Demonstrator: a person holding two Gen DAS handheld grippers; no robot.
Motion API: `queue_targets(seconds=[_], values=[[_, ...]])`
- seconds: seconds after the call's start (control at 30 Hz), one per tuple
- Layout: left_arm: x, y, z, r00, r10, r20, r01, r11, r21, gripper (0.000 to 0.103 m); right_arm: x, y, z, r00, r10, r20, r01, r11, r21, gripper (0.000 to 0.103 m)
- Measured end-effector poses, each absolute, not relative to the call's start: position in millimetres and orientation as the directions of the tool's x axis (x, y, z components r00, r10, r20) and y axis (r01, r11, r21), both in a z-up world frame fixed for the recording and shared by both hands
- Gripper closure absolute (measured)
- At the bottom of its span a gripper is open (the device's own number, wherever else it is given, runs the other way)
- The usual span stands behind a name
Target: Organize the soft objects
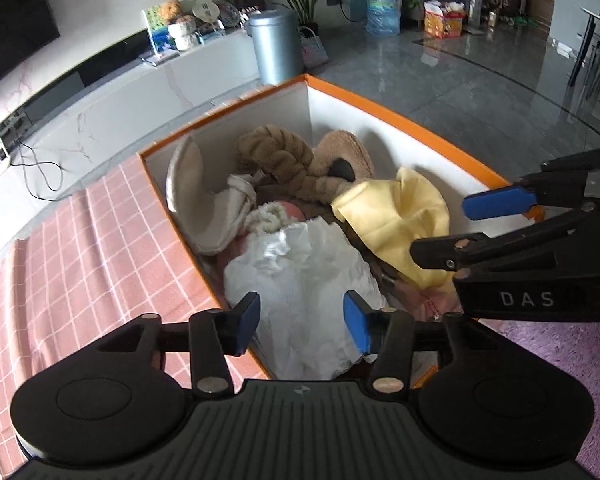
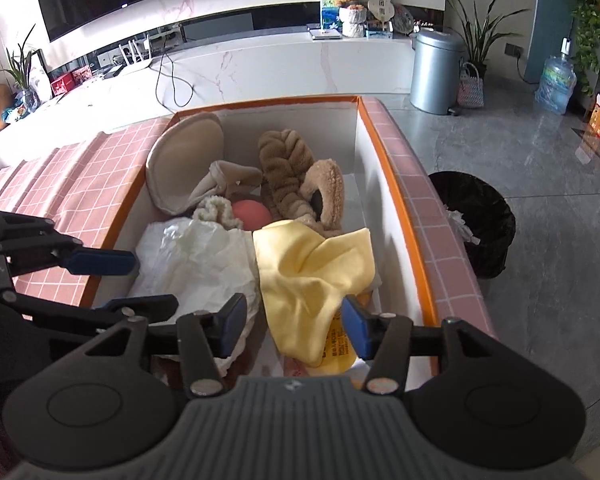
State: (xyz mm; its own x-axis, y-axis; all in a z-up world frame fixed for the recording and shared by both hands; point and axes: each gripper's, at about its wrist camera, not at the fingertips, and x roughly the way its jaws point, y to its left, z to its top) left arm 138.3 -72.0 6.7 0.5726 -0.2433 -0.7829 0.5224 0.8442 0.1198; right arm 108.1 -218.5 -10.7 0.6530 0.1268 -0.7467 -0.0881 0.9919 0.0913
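Hovering over the near end of an orange-rimmed cardboard box (image 1: pixel 400 114), the left gripper (image 1: pixel 302 322) has its blue-padded fingers (image 1: pixel 247 322) spread apart with nothing pinched between them; a crumpled white plastic bag (image 1: pixel 300 264) lies loose in the box just below and beyond the pads. The right gripper (image 2: pixel 294 326) stands the same way, jaws released, above a pale yellow cloth (image 2: pixel 312 268) that lies beside the white bag, toward the box's right wall in the right wrist view; the cloth sits under the gap between the pads, but neither pad presses on it. A yellow packet with printed text (image 2: pixel 338 354) peeks out from under the near edge of the cloth. Farther back in the box lie a brown braided plush piece (image 2: pixel 284 160), a tan fuzzy slipper (image 2: pixel 328 188) touching it, a round cream pad (image 2: pixel 184 160) leaning against the left wall, a beige sock-like bundle (image 2: pixel 228 182), a cream fuzzy piece (image 2: pixel 216 210) and a pink ball (image 2: pixel 250 214) half buried among them. The box rests on a surface covered with a pink checked cloth (image 1: pixel 80 248). Beyond it are a grey tiled floor, a silver pedal bin (image 2: pixel 436 72), a black mesh waste basket (image 2: pixel 484 220) and a water bottle (image 2: pixel 556 84).
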Motion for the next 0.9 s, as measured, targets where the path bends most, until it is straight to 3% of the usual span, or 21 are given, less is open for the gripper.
queue_targets(seconds=[0.17, 0.67, 0.8, 0.9], values=[[127, -56, 32, 0.621, -0.307, -0.721, 0.485, 0.873, 0.046, 0.035, 92, -224, 9, 0.714, 0.105, -0.692, -0.073, 0.994, 0.076, 0.031], [56, -7, 78, 0.82, -0.402, -0.406, 0.401, 0.911, -0.093, 0.031, 12, -209, 59, 0.907, 0.081, -0.413, -0.077, 0.997, 0.027, 0.011], [39, 0, 76, 0.879, -0.333, -0.343, 0.332, 0.941, -0.062, 0.028, -11, -202, 57, 0.941, 0.043, -0.336, -0.045, 0.999, 0.0, 0.008], [30, 4, 70, 0.904, -0.262, -0.339, 0.267, 0.963, -0.034, 0.014, -27, -195, 47, 0.952, 0.007, -0.306, -0.011, 1.0, -0.01, 0.006]])
